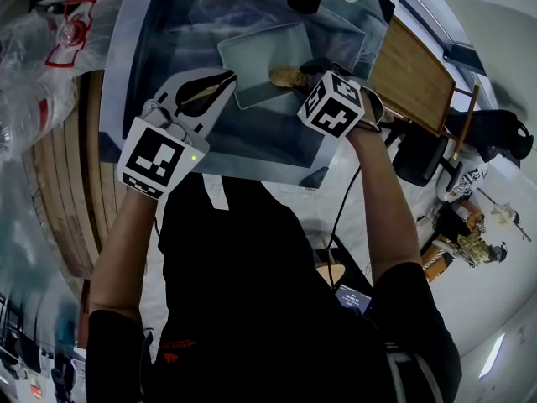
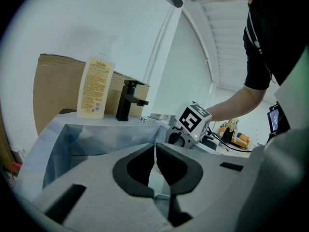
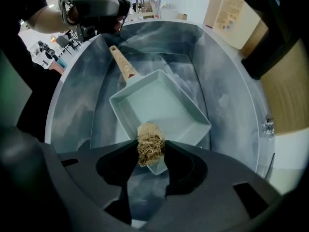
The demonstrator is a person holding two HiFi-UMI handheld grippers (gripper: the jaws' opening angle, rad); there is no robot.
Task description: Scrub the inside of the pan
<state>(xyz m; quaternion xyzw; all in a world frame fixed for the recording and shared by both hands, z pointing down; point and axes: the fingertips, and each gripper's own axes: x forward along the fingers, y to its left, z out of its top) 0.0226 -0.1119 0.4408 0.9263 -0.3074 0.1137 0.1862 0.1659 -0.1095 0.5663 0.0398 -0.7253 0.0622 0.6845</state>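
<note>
Square pale-green pan, shallow, inside bare and clean-looking. Flat on floor of steel sink, mid-basin, wooden handle angled toward sink edge opposite tap. Tan fibrous scrubber at pan's near corner, clamped between jaws of right gripper. Left gripper above handle end, jaws together but for hairline gap, nothing identifiable between. Soap bottle on sink rim beside tap.
</note>
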